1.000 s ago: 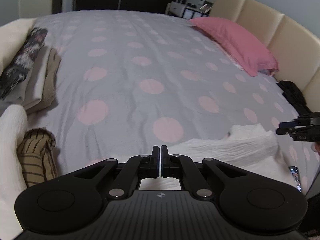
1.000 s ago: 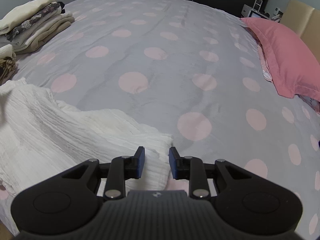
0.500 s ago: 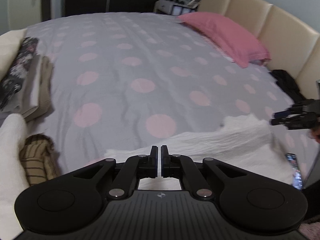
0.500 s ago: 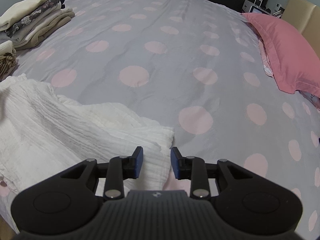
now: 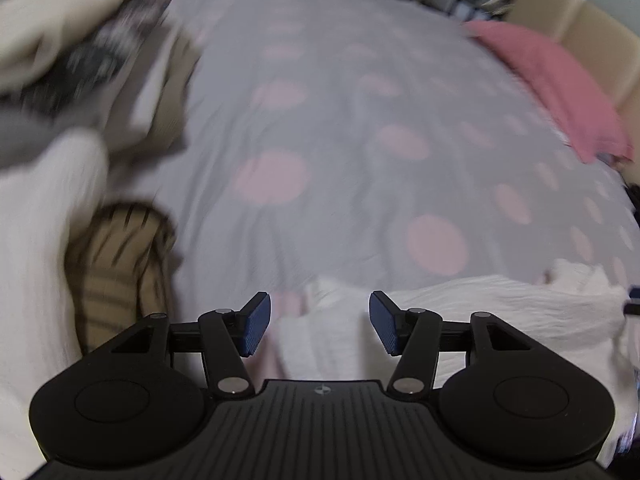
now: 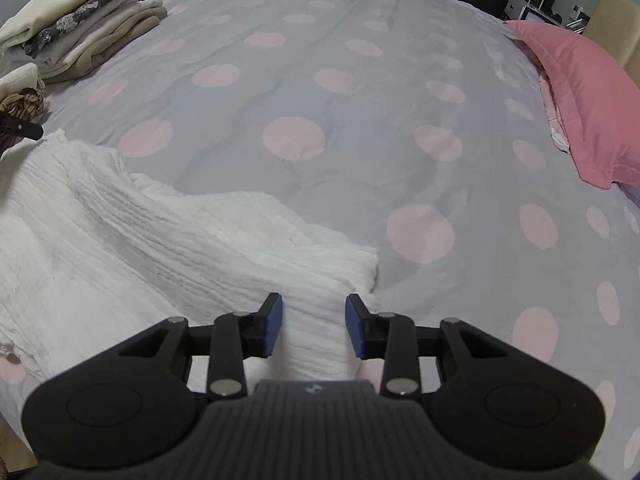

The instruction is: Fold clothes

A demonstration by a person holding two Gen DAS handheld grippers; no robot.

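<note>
Your left gripper [image 5: 320, 322] has its fingers [image 5: 256, 324] spread wide, having just been opening; a corner of the white ribbed garment [image 6: 120, 240] lies between them below, but the pads do not press on it. That view is smeared with blur. Your right gripper [image 6: 314, 326] also stands parted, its fingers [image 6: 274, 324] having just eased further apart, and the folded edge of the same garment runs up between them without being pinched.

The garment lies rumpled on the bed [image 6: 360, 100], on a grey cover with pink dots, spreading leftward from your right gripper. Beyond the garment's far left end sits a striped tan bundle [image 6: 24, 106], and beyond that a stack of folded clothes [image 6: 80, 36] with a dark floral piece in it, near the bed's far left corner. Well apart from the garment, on the bed's right side, a pink pillow [image 6: 580, 100] rests against a beige padded headboard [image 5: 580, 32].
</note>
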